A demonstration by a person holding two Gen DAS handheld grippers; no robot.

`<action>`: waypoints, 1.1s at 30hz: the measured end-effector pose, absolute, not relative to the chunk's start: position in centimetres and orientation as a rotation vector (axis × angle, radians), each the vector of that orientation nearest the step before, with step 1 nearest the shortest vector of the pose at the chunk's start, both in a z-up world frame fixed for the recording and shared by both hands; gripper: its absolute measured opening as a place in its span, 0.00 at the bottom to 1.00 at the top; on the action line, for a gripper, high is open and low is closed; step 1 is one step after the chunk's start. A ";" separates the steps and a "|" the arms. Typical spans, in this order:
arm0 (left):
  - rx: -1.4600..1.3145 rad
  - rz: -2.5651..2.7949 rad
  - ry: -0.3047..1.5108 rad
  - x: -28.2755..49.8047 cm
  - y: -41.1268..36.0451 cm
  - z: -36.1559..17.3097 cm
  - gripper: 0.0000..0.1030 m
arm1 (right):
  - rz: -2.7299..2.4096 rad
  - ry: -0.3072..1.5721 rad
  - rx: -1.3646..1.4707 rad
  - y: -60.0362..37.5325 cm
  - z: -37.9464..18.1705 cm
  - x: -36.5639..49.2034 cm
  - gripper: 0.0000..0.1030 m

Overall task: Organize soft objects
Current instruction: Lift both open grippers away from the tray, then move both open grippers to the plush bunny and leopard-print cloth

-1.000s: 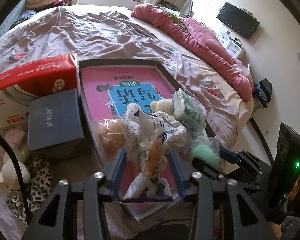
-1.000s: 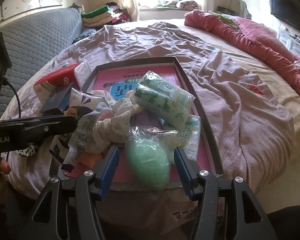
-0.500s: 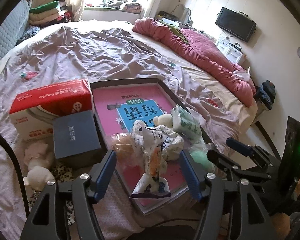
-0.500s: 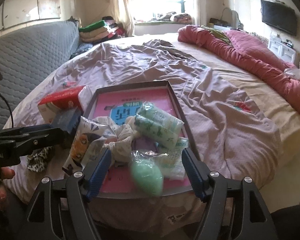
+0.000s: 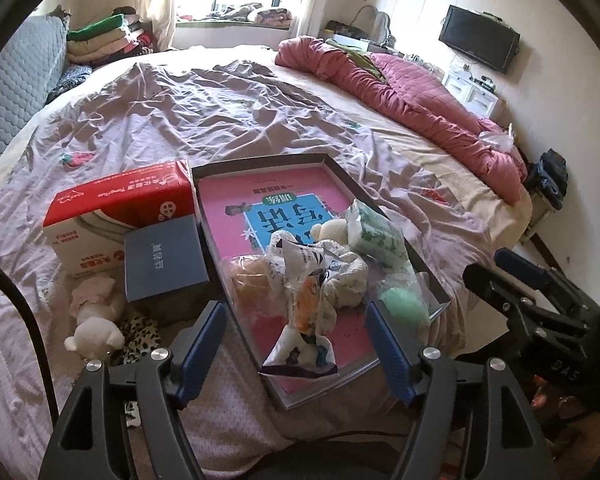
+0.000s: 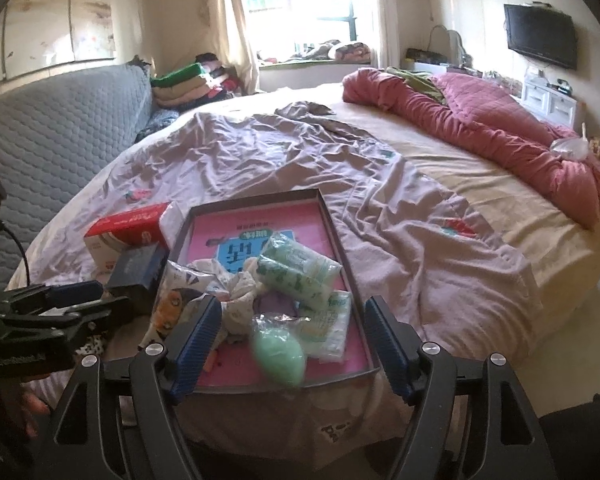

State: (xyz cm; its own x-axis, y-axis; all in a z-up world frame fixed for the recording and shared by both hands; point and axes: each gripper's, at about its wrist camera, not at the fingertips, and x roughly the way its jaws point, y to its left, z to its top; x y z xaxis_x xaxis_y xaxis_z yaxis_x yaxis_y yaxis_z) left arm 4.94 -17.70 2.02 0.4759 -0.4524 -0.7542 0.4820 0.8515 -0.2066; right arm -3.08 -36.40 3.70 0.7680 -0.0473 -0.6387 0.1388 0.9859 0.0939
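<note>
A shallow dark tray [image 5: 260,162] with a pink book inside lies on the bed and also shows in the right wrist view [image 6: 256,199]. In it are a printed plastic bag [image 5: 300,320], a crumpled patterned cloth [image 5: 344,276], a green-and-white tissue pack [image 5: 374,234], a green sponge in a clear bag [image 6: 278,354] and an orange bagged item [image 5: 248,280]. My left gripper [image 5: 300,354] is open and empty, held back from the tray's near edge. My right gripper [image 6: 292,350] is open and empty, above the near end of the tray.
A red-and-white tissue box [image 5: 116,216] and a dark blue box [image 5: 164,258] sit left of the tray. A white plush toy [image 5: 96,320] and leopard-print cloth [image 5: 140,336] lie near them. A pink quilt [image 5: 412,96] is bunched at the bed's right side.
Both grippers have opened wider and pulled back and up from the tray. The printed bag and the green sponge, earlier between the fingers, now lie in the tray.
</note>
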 end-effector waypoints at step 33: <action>0.000 -0.489 0.881 4.7 -11.6 4.3 0.75 | -0.017 0.654 0.086 -30.4 5.8 -2.5 0.74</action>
State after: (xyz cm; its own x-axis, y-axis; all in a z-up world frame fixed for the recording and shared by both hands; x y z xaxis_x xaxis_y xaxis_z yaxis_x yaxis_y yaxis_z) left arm 4.67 -11.61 4.26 0.5339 -0.4103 -0.7394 0.4101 0.8903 -0.1979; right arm -2.49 -30.37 5.78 0.7938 0.0115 -0.6081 0.0427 0.9963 0.0747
